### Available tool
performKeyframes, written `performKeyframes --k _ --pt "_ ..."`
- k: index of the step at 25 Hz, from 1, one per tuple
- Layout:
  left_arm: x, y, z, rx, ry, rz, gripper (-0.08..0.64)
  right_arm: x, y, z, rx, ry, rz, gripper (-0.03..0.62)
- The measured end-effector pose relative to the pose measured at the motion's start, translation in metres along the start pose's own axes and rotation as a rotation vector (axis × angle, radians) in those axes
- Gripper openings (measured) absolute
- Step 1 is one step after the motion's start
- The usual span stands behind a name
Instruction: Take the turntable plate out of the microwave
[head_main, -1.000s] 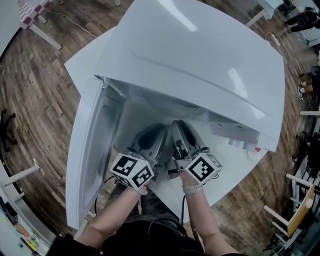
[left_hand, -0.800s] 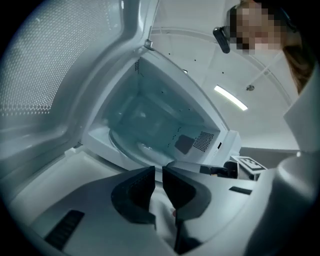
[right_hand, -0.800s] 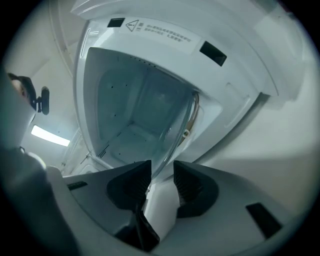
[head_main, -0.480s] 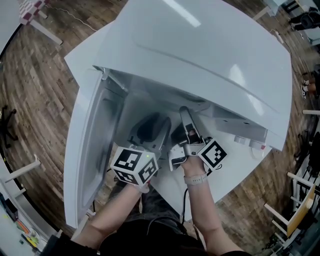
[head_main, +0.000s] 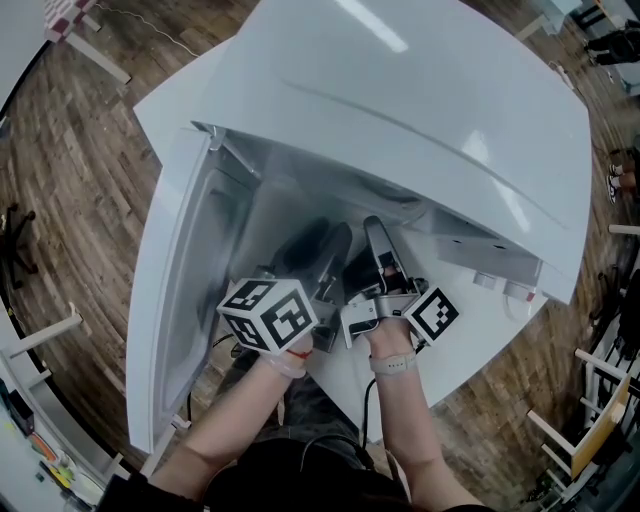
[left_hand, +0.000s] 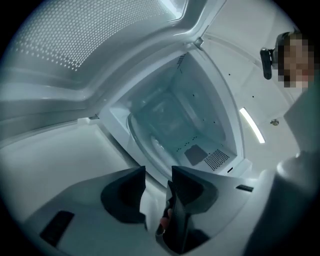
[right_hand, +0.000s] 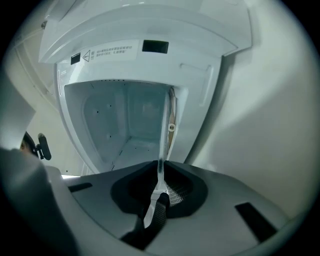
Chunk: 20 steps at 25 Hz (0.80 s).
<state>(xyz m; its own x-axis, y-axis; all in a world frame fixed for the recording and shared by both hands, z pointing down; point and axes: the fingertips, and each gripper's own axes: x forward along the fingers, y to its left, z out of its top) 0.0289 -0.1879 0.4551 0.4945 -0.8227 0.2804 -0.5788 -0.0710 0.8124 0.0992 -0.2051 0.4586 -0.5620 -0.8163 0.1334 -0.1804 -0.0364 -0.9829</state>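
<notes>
The white microwave (head_main: 420, 110) stands with its door (head_main: 175, 300) swung open to the left. The clear glass turntable plate (left_hand: 150, 132) is tilted on edge inside the cavity. In the right gripper view the plate (right_hand: 165, 125) shows edge-on as a thin upright line running into the jaws. My right gripper (right_hand: 159, 187) is shut on its near rim. My left gripper (left_hand: 159, 182) has just been opening its jaws; they stand apart at the cavity mouth, with the plate's rim just beyond them and no pad pressing on it. In the head view both grippers, left (head_main: 325, 245) and right (head_main: 372, 230), reach into the opening.
The microwave sits on a white table (head_main: 470, 330) over a wooden floor (head_main: 60, 180). The open door walls off my left side. Chairs and table legs (head_main: 590, 420) stand at the right edge. The cavity's vent holes (left_hand: 217, 159) show at the back.
Both grippers have rolled in place at the microwave's mouth. The right marker cube has swung down and to the right, and the left cube has turned.
</notes>
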Motion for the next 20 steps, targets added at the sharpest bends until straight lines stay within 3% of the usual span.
performKeyframes --k 12,20 --pt "0.009 0.002 -0.002 -0.184 0.008 -0.059 0.156 -0.023 0.001 -0.017 0.033 0.069 0.022 0.052" --pt "0.011 -0.006 -0.011 -0.261 0.021 -0.113 0.153 -0.036 0.001 -0.027 0.038 0.088 0.024 0.052"
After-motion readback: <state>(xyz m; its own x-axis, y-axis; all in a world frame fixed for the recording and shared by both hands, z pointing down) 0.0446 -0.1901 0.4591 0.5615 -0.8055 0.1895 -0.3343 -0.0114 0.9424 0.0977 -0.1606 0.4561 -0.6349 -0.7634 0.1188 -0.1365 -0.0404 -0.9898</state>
